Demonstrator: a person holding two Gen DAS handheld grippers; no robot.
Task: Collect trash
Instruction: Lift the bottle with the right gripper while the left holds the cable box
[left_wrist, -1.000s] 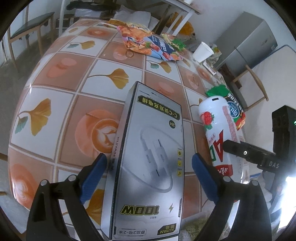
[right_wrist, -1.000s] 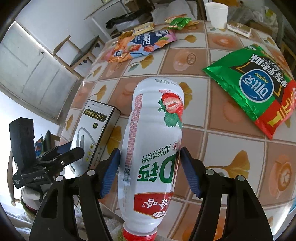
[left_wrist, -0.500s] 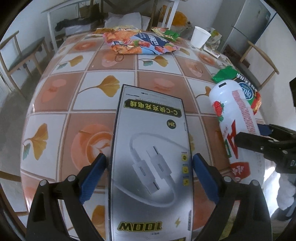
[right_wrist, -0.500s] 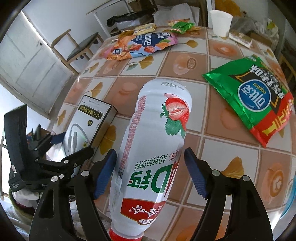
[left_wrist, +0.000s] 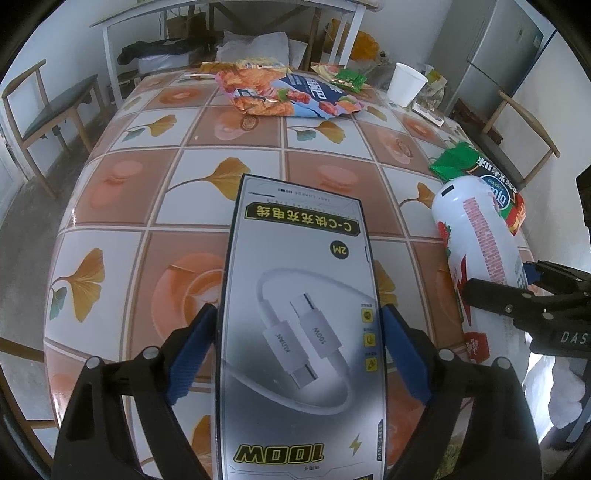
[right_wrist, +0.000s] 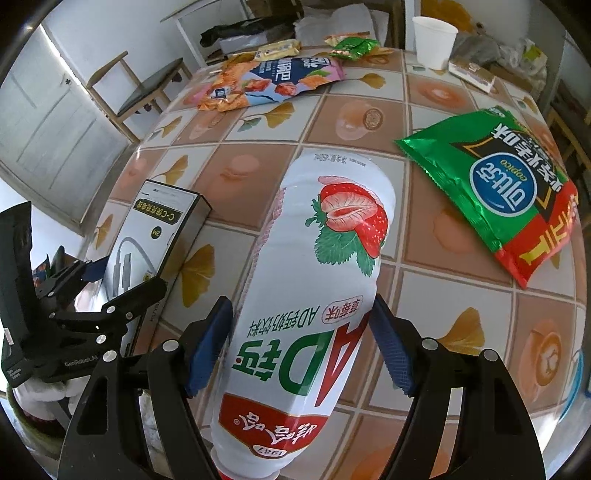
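We've got the left tongs (left_wrist: 299, 354) closing around the cable box (left_wrist: 301, 321), blue pads level with both long edges, the left one right up against the cardboard, the right one showing a sliver of gap, so not yet a clamp. The right tongs (right_wrist: 301, 345) straddle the milk bottle (right_wrist: 314, 295) near its label, pads alongside the plastic; we can't tell for sure that they press. Both pieces lie on the table (left_wrist: 122, 177) with their near ends out past the edge towards us. To do this well, we'd squeeze square across the box so it doesn't twist, and take the bottle at its waist, since round plastic slips. Beyond the bottle lies the green snack bag (right_wrist: 495, 192); further out, an orange bag (left_wrist: 288, 92) and a paper cup (left_wrist: 406, 83).
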